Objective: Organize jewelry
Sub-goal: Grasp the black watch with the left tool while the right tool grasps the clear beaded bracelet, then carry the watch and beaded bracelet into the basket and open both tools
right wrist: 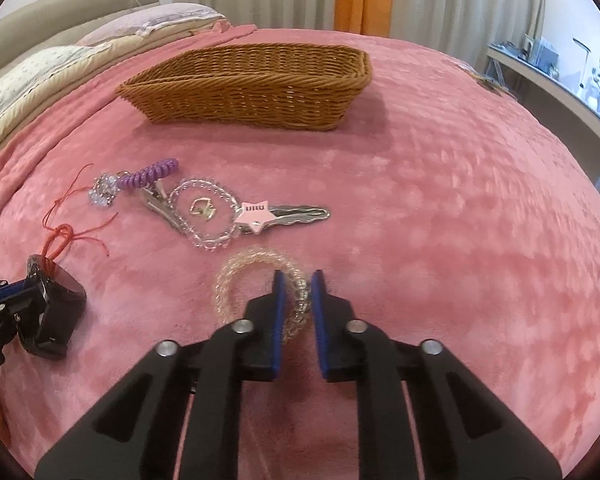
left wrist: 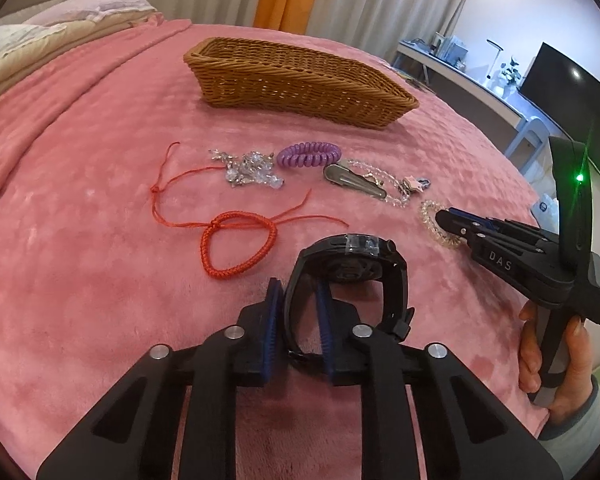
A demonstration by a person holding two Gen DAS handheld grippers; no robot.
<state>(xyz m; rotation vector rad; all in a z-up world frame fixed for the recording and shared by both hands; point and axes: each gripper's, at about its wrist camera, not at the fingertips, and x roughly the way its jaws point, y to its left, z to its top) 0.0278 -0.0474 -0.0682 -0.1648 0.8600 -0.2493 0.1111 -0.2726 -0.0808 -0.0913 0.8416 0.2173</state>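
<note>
My left gripper [left wrist: 298, 292] is shut on the strap of a black watch [left wrist: 356, 256], just above the pink blanket; it also shows in the right wrist view [right wrist: 56, 300]. My right gripper [right wrist: 298, 280] has closed on the rim of a clear spiral hair tie [right wrist: 236, 280], which rests on the blanket; it also shows in the left wrist view [left wrist: 428, 212]. A wicker basket [left wrist: 300, 84] [right wrist: 252, 88] stands behind. Between lie a red braided bracelet [left wrist: 236, 244], a purple coil tie [left wrist: 308, 154], a crystal charm [left wrist: 252, 170], a metal clip [left wrist: 356, 182], a clear bead bracelet [right wrist: 204, 216] and a pink star clip [right wrist: 256, 212].
Pillows [right wrist: 40, 68] lie at the bed's far left. A desk with a monitor [left wrist: 568, 96] stands right of the bed. Curtains hang behind.
</note>
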